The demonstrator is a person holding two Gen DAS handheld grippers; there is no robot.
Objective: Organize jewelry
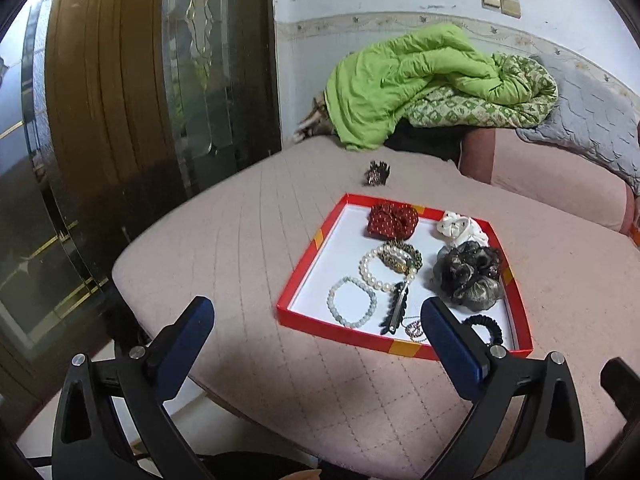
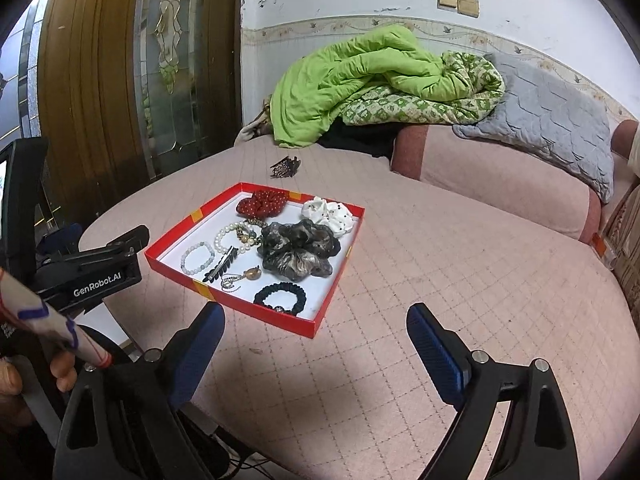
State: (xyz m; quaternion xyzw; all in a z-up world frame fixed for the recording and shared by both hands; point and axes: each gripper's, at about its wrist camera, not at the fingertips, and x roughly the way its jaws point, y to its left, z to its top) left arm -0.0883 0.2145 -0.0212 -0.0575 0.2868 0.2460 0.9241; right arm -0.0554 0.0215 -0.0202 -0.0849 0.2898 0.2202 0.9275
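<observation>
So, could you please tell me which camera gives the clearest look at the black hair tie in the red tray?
The right wrist view: the black hair tie lies fully visible near the red tray's front wall. In the left wrist view, one pad of the open left tongs covers part of it.

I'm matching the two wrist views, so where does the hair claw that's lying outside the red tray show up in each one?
Left wrist: hair claw on the pink cover, just beyond the red tray, upper centre.
Right wrist: hair claw, beyond the tray's far corner, left of centre.
Shared landmark: green quilt behind it.
</observation>
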